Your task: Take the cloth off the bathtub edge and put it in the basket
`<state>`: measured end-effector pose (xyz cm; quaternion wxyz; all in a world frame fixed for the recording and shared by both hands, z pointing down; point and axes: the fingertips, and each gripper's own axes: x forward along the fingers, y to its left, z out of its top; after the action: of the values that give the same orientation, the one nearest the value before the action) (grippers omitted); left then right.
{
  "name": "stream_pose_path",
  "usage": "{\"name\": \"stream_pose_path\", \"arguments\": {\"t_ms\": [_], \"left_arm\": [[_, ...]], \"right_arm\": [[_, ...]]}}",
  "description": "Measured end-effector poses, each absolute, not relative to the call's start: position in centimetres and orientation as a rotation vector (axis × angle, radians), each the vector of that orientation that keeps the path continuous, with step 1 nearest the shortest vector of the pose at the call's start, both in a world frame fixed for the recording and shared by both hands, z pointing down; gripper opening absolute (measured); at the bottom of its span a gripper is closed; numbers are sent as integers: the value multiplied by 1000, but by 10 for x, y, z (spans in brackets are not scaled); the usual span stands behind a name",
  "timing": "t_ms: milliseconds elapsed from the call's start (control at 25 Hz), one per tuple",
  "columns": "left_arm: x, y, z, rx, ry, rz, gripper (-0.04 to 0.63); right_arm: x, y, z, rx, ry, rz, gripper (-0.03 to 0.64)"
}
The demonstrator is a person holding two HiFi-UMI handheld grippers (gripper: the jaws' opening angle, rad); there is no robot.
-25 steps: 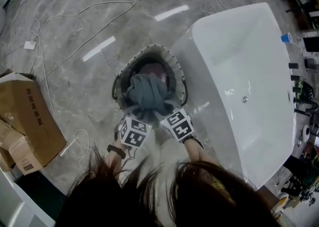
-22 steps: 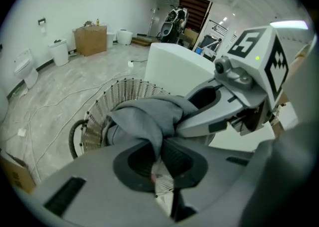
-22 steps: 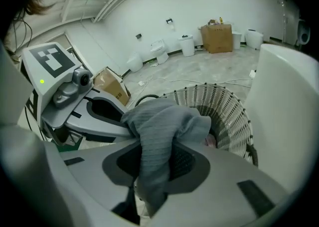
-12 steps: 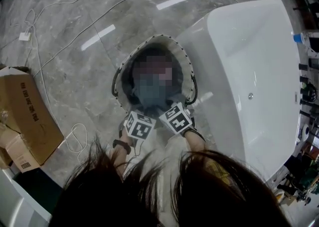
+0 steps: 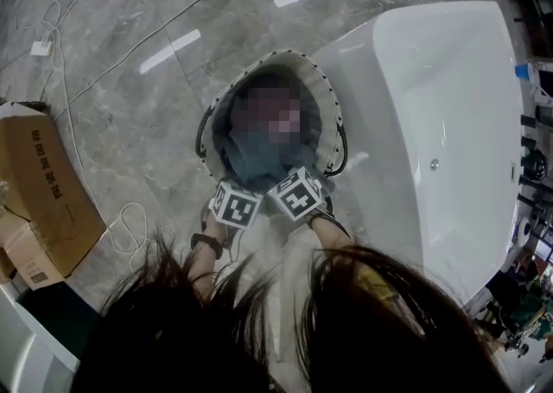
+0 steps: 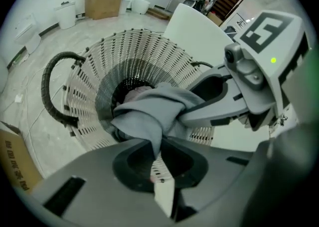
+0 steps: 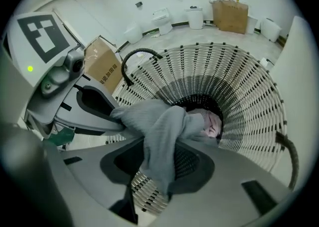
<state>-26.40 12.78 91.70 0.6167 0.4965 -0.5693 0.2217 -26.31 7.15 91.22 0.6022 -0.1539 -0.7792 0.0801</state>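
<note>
We hold both grippers side by side over the near rim of the woven basket [image 5: 321, 93], which stands on the marble floor [image 5: 130, 106] just left of the white bathtub [image 5: 449, 80]. The grey cloth [image 6: 149, 111] hangs bunched between the two grippers, inside the basket's mouth and above a pale item lying at the bottom. Our left gripper [image 6: 157, 156] is clenched on one fold of the cloth. Our right gripper [image 7: 157, 161] has just been opening its jaws; the cloth drapes loosely through their gap, released. A cardboard box [image 5: 43, 184] sits far left.
</note>
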Motion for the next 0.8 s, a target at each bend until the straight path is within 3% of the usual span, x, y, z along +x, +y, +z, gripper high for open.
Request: {"name": "stream_pose_path", "arguments": {"t_ms": [800], "left_arm": [[-262, 130, 917, 1166, -1331, 579, 37]], "right_arm": [[-239, 55, 916, -275, -1754, 222, 163]]}}
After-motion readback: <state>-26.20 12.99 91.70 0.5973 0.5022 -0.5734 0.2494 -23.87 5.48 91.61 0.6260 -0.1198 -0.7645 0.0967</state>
